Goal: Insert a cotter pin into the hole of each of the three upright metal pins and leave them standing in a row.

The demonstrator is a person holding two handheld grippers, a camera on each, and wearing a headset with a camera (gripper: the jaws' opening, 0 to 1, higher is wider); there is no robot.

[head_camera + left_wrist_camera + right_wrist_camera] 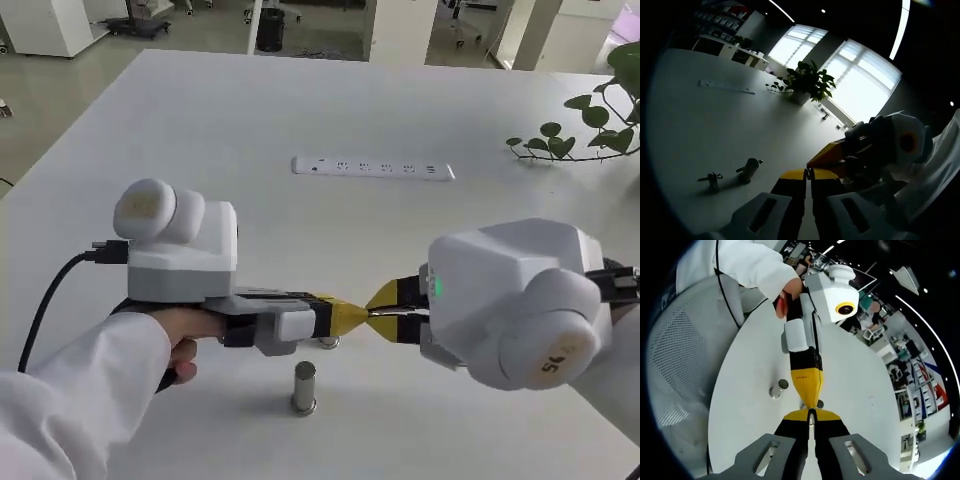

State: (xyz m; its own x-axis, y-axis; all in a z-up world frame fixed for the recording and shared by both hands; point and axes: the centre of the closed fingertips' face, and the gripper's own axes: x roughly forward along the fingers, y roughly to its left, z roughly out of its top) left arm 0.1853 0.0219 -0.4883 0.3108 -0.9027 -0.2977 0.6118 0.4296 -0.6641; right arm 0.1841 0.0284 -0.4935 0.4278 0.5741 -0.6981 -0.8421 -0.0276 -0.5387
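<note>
The left hand-held gripper [350, 316] and the right hand-held gripper [388, 300] meet tip to tip above the white tabletop [200, 130]. Each has its yellow jaws pressed together, and I cannot tell whether anything thin is pinched between them. One metal pin [304, 388] stands upright on the tabletop, just in front of the tips. In the left gripper view two pins [713, 181] [749, 169] stand near each other, each with a thin piece jutting from its top. A power strip [372, 167] lies farther back.

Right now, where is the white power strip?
In the head view, the power strip lies flat on the white table, far from the person, left of the plant.
</note>
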